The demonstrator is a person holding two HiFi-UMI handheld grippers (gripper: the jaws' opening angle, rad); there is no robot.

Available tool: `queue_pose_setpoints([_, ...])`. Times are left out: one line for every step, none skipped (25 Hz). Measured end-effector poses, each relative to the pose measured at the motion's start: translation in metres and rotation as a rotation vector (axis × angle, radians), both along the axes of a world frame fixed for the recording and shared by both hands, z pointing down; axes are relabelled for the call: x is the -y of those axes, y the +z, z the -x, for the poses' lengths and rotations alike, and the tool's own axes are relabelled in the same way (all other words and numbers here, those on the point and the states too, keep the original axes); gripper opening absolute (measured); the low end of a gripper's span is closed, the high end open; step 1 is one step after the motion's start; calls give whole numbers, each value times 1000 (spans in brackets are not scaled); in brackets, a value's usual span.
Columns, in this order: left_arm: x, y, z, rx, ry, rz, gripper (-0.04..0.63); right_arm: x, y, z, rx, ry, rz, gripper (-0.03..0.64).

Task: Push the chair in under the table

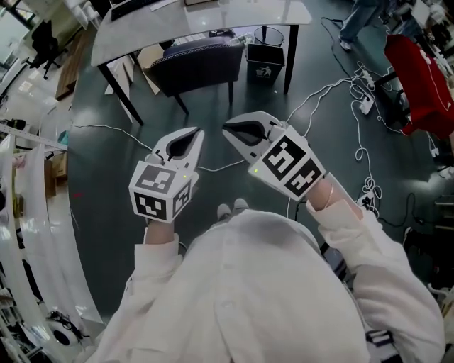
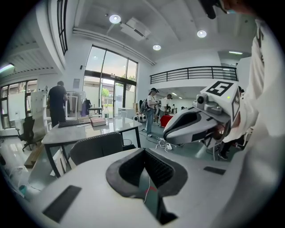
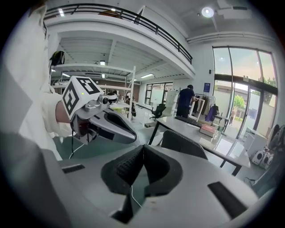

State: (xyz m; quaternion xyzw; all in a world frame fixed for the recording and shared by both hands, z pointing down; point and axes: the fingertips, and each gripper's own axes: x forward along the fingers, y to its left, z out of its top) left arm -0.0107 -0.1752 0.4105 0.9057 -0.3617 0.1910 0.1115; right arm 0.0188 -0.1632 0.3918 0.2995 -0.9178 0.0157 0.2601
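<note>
Chair apparently tucked partly under table; left gripper and right gripper pressed together, empty, well short of it.

This is a tall, open office-cum-lab hall. A grey table stands on a dark polished floor, with a padded chair at it and a black bin beside it. White cables trail away from the table. Beyond the table rise full-height windows, a railed mezzanine and recessed ceiling lights. A person stands at the table's far side.
</note>
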Motion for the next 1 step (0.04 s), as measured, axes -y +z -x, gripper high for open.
queue_pose_setpoints([-2,1,-2,1,5,5,14,-3,2,-4,0,7,6,31])
